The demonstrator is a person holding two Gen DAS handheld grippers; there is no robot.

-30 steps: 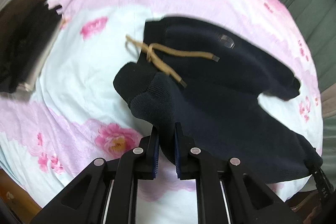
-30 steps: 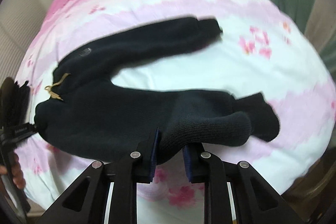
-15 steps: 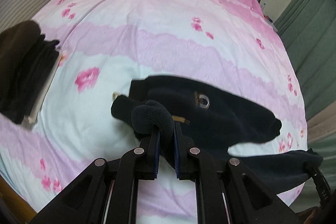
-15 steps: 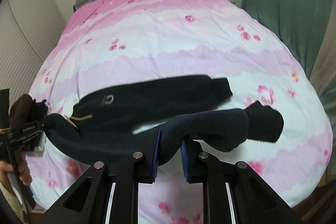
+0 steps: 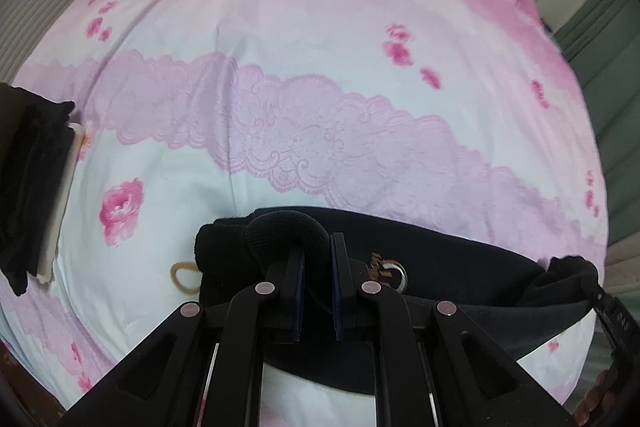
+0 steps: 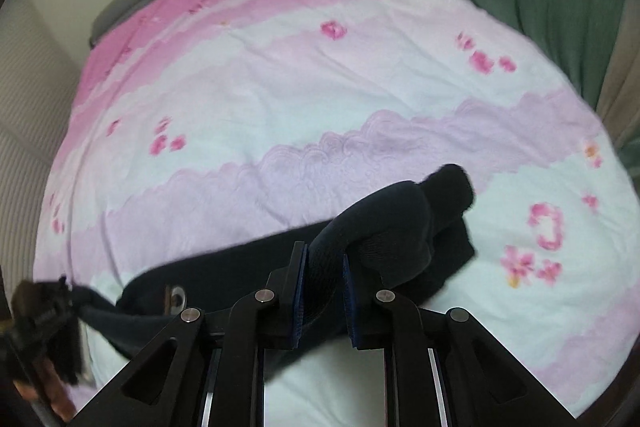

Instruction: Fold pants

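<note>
Item, dark pants [image 5: 440,267] over the bed [image 5: 320,107]: I have my left claw [image 5: 316,267] and right claw [image 6: 324,275] both angled steeply down, each clamped tight on a bunched fold.

Dark navy knit pants [image 5: 460,267] stretched lengthwise across the bed, ends raised.

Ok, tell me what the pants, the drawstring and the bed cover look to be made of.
Pants: thick, soft knit, fleece-like and matte black; the bunched fabric in the left gripper shows a ribbed weave.
Drawstring: tan woven cord, probably cotton; too small to be sure.
Bed cover: thin woven cloth, likely cotton, matte, with fine creases and a printed pink floral and lace pattern.
</note>
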